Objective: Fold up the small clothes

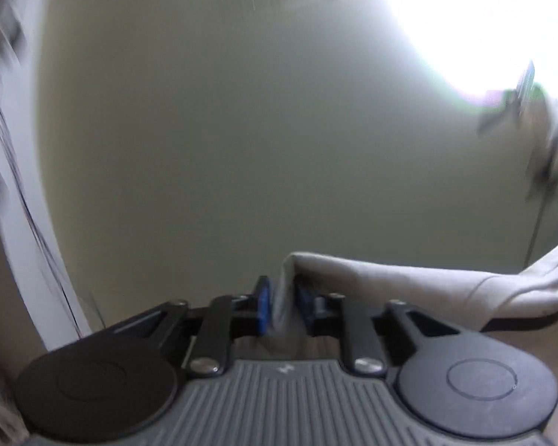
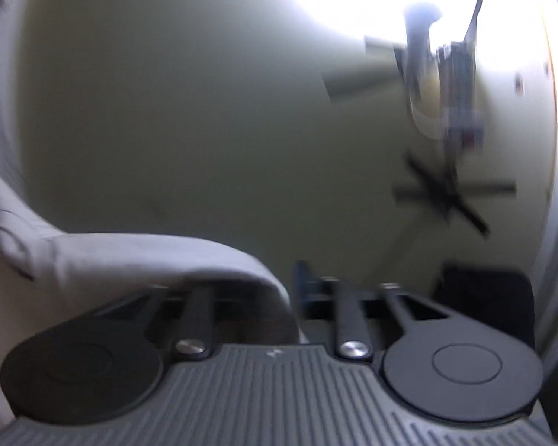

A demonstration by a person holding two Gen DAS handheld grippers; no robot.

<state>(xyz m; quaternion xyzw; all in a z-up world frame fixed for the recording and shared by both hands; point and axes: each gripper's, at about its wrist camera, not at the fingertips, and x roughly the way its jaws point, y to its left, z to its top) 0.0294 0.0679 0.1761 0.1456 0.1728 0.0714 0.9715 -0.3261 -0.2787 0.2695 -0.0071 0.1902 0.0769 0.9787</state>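
- Your left gripper [image 1: 283,303], black with blue-padded fingertips [image 1: 264,304], was nearly closed, pinching a fold of the pale grey soft fabric garment [image 1: 409,282] between its two pads.
- From that pinch the cloth rose a little above the fingertips, then ran off to the right of the gripper, draping across its right finger linkage and out toward the frame edge.
- Your right gripper [image 2: 292,297] had the same grey garment [image 2: 148,256] at its fingertips: the cloth came in from the left, lay over the left finger and curled down into the gap beside the right finger [image 2: 307,286].
- The left finger's pad was hidden under the fabric and the picture was blurred, so you could not tell whether those jaws were clamped on the cloth.
- Ahead of both grippers lay a plain olive-grey surface [image 1: 223,130], with a blurred black star-shaped chair base [image 2: 450,193] far to the right.
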